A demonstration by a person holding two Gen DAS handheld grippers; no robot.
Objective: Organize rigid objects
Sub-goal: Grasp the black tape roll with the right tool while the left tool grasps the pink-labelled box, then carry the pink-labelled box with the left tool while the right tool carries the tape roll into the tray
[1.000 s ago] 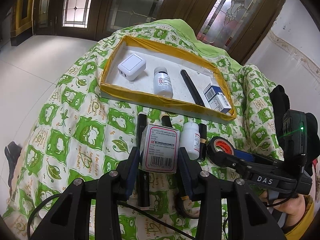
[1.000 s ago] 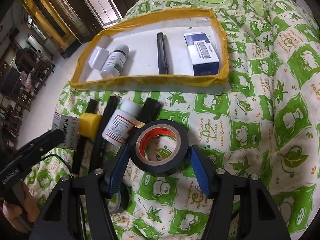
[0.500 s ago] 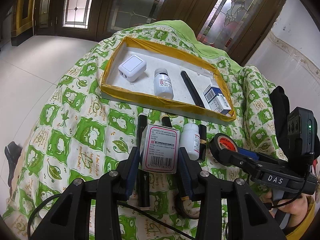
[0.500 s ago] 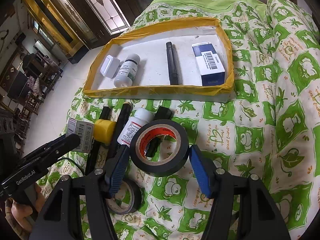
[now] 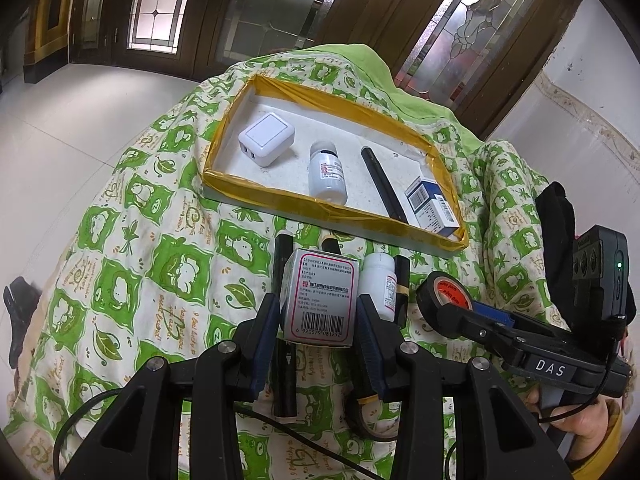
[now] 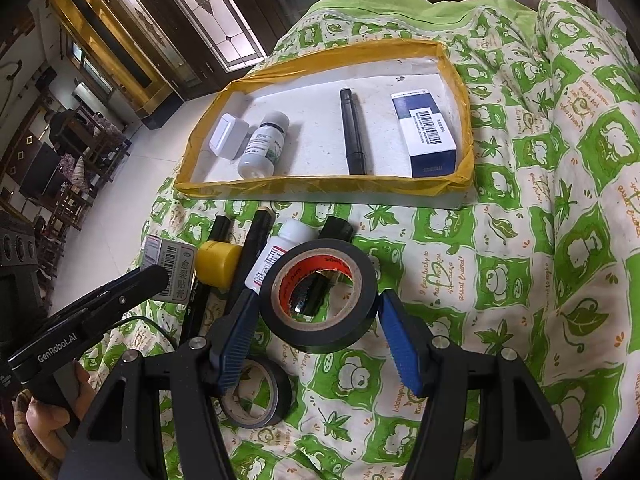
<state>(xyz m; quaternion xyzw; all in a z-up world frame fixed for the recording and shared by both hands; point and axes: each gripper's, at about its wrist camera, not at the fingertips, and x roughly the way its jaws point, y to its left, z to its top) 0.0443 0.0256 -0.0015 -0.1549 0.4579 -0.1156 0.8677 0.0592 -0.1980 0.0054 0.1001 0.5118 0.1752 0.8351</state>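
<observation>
Green-and-white patterned cloth (image 5: 168, 264) covers the surface on which everything lies. At the far side sits a shallow tray (image 5: 320, 210) with a white floor and yellow-taped rim. In it, from left to right in the left wrist view, lie a white charger (image 5: 266, 140), a small grey bottle (image 5: 326, 174) on its side, a black pen (image 5: 384, 186) and a blue-and-white box (image 5: 434, 208).

The left gripper (image 5: 318, 312) has its fingers (image 5: 266, 330) pressed on the two sides of a white carton (image 5: 320, 300) with a pink border and a barcode, held upright just nearer than the tray. The right wrist view shows a yellow piece (image 6: 218, 262) against that carton. Beside it on the cloth are a white bottle (image 5: 378, 284) lying down and several black sticks (image 5: 284, 248) that point toward the tray.

The right gripper (image 6: 318, 330) pinches a roll of black tape (image 6: 320, 296) with a red inner core between its blue fingers (image 6: 400, 346), one pad on each side of the roll, which is tilted so its hole faces the camera. A smaller tape roll (image 6: 254, 394) lies flat on the cloth beneath the left finger of that gripper. A hand (image 6: 52, 412) grips the left tool's handle at the lower left of the right wrist view.
</observation>
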